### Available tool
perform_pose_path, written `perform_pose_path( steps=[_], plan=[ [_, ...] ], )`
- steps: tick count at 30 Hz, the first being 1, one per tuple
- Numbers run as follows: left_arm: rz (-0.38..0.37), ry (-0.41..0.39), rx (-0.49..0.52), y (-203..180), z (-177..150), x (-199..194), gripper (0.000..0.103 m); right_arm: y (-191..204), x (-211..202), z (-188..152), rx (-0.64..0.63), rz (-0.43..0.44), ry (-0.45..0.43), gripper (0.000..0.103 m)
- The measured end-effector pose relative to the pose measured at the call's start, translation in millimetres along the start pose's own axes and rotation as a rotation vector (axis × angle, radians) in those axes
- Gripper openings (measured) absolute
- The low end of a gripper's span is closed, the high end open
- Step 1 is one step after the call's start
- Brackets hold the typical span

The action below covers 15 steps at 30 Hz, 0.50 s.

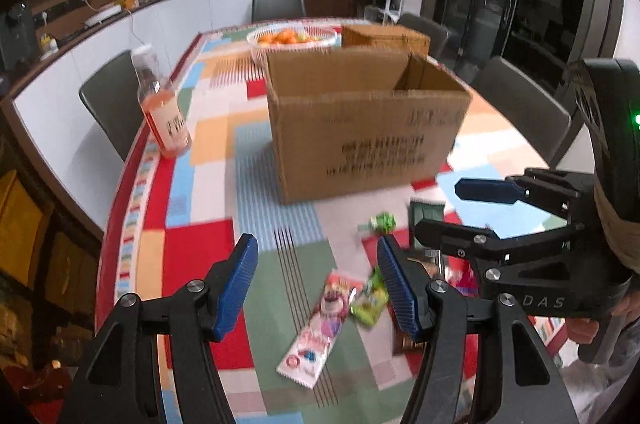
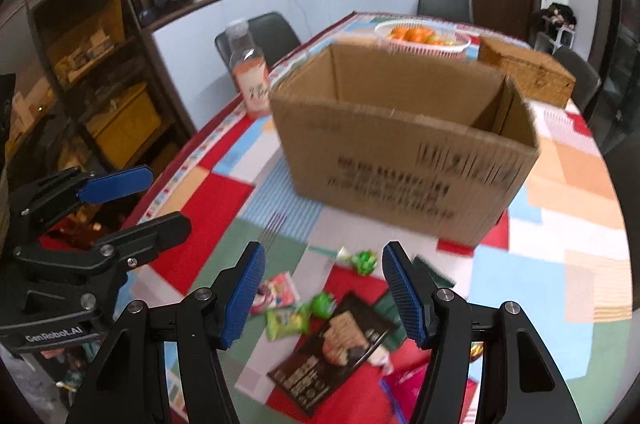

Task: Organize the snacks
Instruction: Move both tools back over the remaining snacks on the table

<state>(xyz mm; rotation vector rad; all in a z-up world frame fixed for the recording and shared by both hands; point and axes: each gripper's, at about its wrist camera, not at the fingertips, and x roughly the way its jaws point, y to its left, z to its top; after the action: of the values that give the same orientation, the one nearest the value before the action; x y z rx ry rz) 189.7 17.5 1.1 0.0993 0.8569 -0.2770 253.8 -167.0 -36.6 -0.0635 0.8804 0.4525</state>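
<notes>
- Now we hover over the patchwork tablecloth (image 1: pixel 208 276), kitchen counter (image 1: pixel 120 20) behind.
- Cardboard box (image 1: pixel 360 120): open, inside unseen.
- Basket (image 2: pixel 424 38) holds oranges.
- Left gripper (image 1: pixel 318 284) and right gripper (image 2: pixel 324 290) both spread wide, holding nothing.

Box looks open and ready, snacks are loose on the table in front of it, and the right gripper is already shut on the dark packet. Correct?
Not quite. The right gripper is open and holds nothing; the dark packet lies on the table below it, as the right wrist view shows. The box is open, with snacks loose in front.
</notes>
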Motion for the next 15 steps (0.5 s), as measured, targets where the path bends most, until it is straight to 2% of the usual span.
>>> perform_pose_path(
  steps=[8, 15],
  plan=[
    [-0.022, 0.127, -0.002, -0.9, -37.1, 28.0, 0.061, 2.1, 28.7, -32.4, -0.001, -0.005, 0.119, 0.062],
    [-0.039, 0.238, -0.016, 0.7, -61.2, 54.9, 0.061, 2.2, 47.2, -42.8, -0.025, -0.018, 0.18, 0.062]
  ],
)
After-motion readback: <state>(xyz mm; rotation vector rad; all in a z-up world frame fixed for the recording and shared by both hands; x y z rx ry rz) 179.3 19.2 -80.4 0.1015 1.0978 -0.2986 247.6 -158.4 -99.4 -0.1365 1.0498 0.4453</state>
